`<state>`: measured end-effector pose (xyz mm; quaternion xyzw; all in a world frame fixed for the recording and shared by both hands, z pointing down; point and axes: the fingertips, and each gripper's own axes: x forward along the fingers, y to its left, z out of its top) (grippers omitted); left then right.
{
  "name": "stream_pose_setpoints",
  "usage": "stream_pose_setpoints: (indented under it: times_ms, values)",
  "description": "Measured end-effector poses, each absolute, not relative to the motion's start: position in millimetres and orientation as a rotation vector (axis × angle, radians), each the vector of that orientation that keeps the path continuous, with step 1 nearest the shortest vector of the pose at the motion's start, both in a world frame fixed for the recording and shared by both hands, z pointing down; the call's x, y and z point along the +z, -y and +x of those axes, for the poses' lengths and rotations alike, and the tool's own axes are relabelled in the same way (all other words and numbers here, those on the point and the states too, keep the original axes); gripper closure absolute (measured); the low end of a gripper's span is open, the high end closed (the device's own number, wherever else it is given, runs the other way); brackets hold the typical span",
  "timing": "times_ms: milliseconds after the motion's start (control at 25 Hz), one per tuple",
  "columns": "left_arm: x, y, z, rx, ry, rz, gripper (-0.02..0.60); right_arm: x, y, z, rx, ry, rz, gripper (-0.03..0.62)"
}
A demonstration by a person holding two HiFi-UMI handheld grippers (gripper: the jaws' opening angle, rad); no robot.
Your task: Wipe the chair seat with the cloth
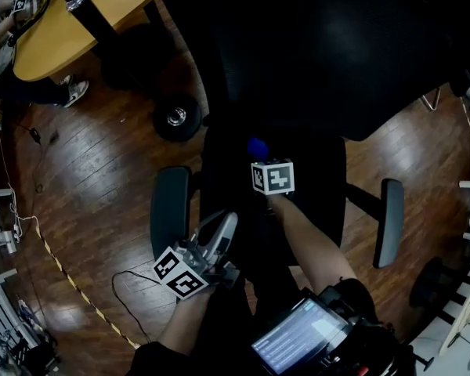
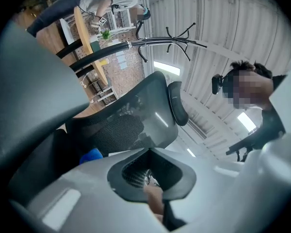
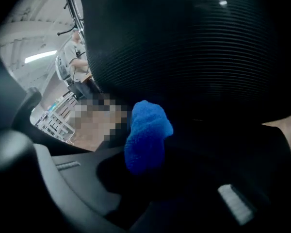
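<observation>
Cloth (image 1: 257, 147) first: one small blue fluffy wad, pinched in the right claw (image 1: 260, 160). Its jaws are clamped on the cloth so that a tuft pokes out past the tips, and that looks like the working face for wiping. It sits over the back part of the chair seat (image 1: 317, 186), near where the seat meets the backrest (image 1: 313, 45). Whether the tuft is actually pressing on the upholstery, I cannot tell; both surfaces are very dark. My read is that the wipe is either just starting at the rear edge or has reached it, with the front of the seat open towards the person.

Over to the left claw (image 1: 223, 229): jaws drawn together, nothing between them. It is parked low beside the armrest on the person's left (image 1: 169, 210), tilted upward and out of the wiping lane. It seems to be simply keeping clear.

Moving outward, here's the count. There are two claws and one cloth. The one chair has one seat, one mesh backrest and two armrests, the other armrest (image 1: 390, 222) on the far side. One headrest (image 2: 177, 103) shows from the left gripper view. Beyond the chair, one wooden desk (image 1: 86, 18) stands at the far corner on the wood floor (image 1: 102, 178). One lit screen (image 1: 294, 339) sits at the person's chest.
</observation>
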<state>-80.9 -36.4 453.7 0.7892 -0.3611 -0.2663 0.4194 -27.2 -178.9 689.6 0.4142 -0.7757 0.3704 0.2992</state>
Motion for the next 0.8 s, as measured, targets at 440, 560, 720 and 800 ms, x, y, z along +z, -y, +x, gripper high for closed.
stream_pose_setpoints:
  times_ms: [440,560,720,800]
  values:
    - [463.2,45.7,-97.9,-0.697,0.927,1.934,0.591,721.2,217.4,-124.7,0.947,2.074,1.001,0.549]
    - [463.7,45.7,-98.1,-0.69,0.921,1.93,0.591,723.9,215.1,-122.6,0.931,2.091,0.985,0.549]
    - [463.8,45.8,-91.9,-0.673,0.91,1.941,0.591,728.2,216.7,-91.6,0.926,2.053,1.041,0.549]
    - [465.1,45.1,-88.6,-0.659,0.901,1.948,0.591,731.2,217.0,-61.7,0.935,2.017,1.093,0.549]
